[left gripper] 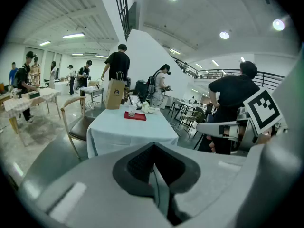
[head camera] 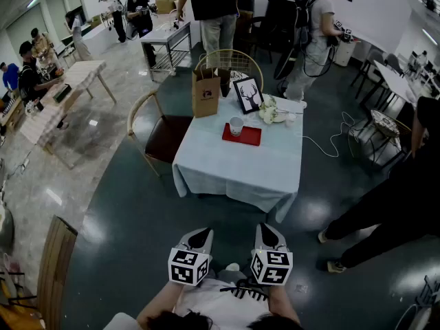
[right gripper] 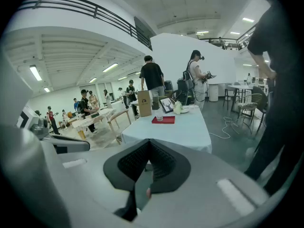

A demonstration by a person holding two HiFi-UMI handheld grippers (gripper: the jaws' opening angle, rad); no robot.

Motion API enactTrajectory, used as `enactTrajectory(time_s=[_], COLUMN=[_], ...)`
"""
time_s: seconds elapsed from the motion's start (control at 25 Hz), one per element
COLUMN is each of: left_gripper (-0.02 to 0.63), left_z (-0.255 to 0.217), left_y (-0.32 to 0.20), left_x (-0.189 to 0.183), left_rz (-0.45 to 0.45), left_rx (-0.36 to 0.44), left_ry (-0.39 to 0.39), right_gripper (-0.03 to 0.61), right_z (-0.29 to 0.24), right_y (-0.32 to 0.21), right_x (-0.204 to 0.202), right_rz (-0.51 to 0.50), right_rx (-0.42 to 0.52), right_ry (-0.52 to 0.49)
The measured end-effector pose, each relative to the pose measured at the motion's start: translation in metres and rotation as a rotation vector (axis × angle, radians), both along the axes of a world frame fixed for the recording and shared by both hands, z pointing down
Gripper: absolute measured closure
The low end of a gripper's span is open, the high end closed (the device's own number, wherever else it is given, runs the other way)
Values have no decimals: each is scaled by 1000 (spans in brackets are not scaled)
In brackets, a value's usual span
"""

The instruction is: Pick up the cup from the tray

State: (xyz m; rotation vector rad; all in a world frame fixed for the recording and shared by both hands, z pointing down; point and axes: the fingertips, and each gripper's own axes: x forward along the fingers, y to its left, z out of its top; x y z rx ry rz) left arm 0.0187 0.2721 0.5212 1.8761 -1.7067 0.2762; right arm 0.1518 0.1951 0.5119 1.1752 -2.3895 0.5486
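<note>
Head view, cup [head camera: 236, 125] on tray [head camera: 251, 137], well beyond closed jaws

The right gripper [right gripper: 149, 148] is holding its jaws together with nothing between them, pointing toward the far table [right gripper: 183, 131]. The cup [right gripper: 159, 116] is standing on a red tray [right gripper: 164, 120] there, with a paper bag [right gripper: 144, 103] and a framed picture [right gripper: 167, 104] standing just beyond.
</note>
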Motion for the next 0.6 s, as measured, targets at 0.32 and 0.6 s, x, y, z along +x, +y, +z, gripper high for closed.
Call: enactTrajectory(time_s=[0.32,0.6], left_gripper=[614,614], left_z=[8,11], left_y=[-5,-6], left_x=[1,11], left_rz=[-27,-38], left_rx=[-15,-17], left_ry=[6,-2], right_gripper=[554,554], right_z=[2,6], right_y=[-7,-14], right_x=[2,12], right_rz=[-21,-31], right_rx=[5,5], right_ry=[13,25])
